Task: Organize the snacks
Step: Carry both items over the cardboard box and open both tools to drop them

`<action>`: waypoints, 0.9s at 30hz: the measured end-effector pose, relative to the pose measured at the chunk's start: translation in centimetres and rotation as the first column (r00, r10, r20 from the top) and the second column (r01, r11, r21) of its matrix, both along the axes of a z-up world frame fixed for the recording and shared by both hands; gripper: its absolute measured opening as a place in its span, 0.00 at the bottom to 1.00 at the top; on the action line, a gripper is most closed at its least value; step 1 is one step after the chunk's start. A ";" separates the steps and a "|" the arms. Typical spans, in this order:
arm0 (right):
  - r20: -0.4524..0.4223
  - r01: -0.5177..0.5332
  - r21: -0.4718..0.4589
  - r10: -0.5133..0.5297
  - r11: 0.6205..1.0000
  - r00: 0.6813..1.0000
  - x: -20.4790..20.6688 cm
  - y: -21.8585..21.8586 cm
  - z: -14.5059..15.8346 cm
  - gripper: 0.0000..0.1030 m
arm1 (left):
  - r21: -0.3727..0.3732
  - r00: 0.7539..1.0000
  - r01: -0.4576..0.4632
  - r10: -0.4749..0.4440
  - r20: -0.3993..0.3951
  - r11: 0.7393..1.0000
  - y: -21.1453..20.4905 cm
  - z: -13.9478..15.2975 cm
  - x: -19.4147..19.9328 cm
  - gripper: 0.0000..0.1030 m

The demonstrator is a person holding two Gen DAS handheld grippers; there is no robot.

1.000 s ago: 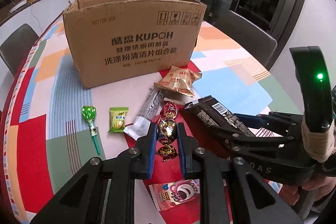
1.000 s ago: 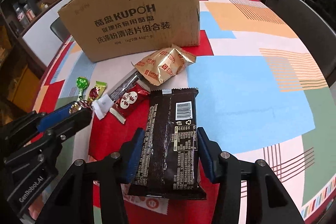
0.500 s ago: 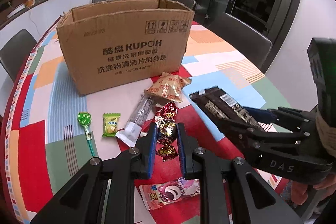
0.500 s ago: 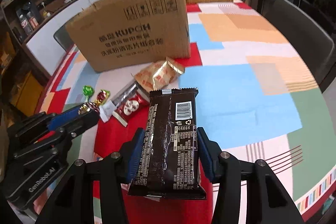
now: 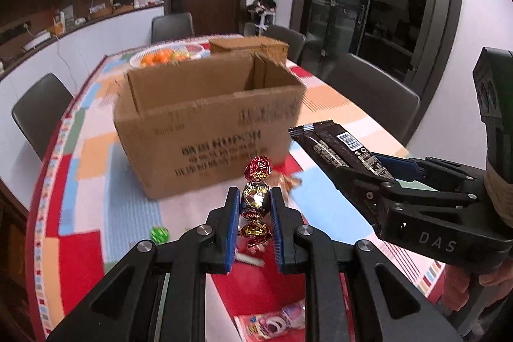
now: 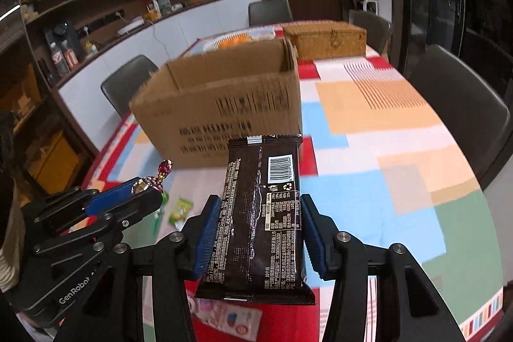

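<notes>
My left gripper (image 5: 255, 204) is shut on a foil-wrapped candy (image 5: 255, 197), red and gold, held up above the table in front of the open cardboard box (image 5: 208, 130). My right gripper (image 6: 261, 226) is shut on a dark brown snack packet (image 6: 263, 213) with a barcode, also held in the air facing the box (image 6: 221, 111). In the left wrist view the packet (image 5: 336, 146) and right gripper (image 5: 378, 181) show at the right. In the right wrist view the left gripper (image 6: 141, 194) with the candy (image 6: 162, 170) shows at the left.
Other snacks lie on the colourful tablecloth: a green lollipop (image 5: 159, 234), a green sachet (image 6: 181, 209), a pink packet (image 5: 279, 319). Behind the box stand a wicker basket (image 6: 323, 39) and a fruit bowl (image 5: 166, 55). Chairs (image 6: 458, 104) surround the table.
Both grippers have risen from the table with their snacks and now look at the box from higher up, so its open top shows.
</notes>
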State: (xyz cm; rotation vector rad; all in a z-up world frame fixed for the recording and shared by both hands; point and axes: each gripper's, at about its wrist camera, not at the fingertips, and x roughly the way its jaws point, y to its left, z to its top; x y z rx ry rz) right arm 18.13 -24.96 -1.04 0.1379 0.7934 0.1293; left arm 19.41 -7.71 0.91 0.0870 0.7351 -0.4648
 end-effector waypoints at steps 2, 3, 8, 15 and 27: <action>0.024 -0.003 0.006 0.003 1.000 1.000 0.7 0.1 0.9 0.49 | -0.004 1.000 -0.015 0.015 0.010 1.000 0.1 0.8 0.6 0.19; 0.034 -0.006 0.007 0.006 1.000 0.999 1.0 0.1 1.2 0.49 | -0.010 1.000 -0.020 0.021 0.018 1.000 0.2 1.2 0.9 0.19; 0.066 -0.025 0.007 0.024 1.000 0.998 3.0 0.7 2.8 0.49 | -0.013 0.997 -0.062 0.062 0.047 0.998 0.8 2.9 2.8 0.19; 0.098 -0.045 -0.019 0.047 0.999 0.994 6.3 1.6 4.7 0.49 | -0.011 0.992 -0.110 0.111 0.060 0.994 2.2 4.2 6.6 0.19; 0.117 -0.096 -0.037 0.100 0.995 0.988 13.2 3.4 6.7 0.49 | -0.007 0.991 -0.128 0.128 0.030 0.992 3.2 5.3 13.1 0.19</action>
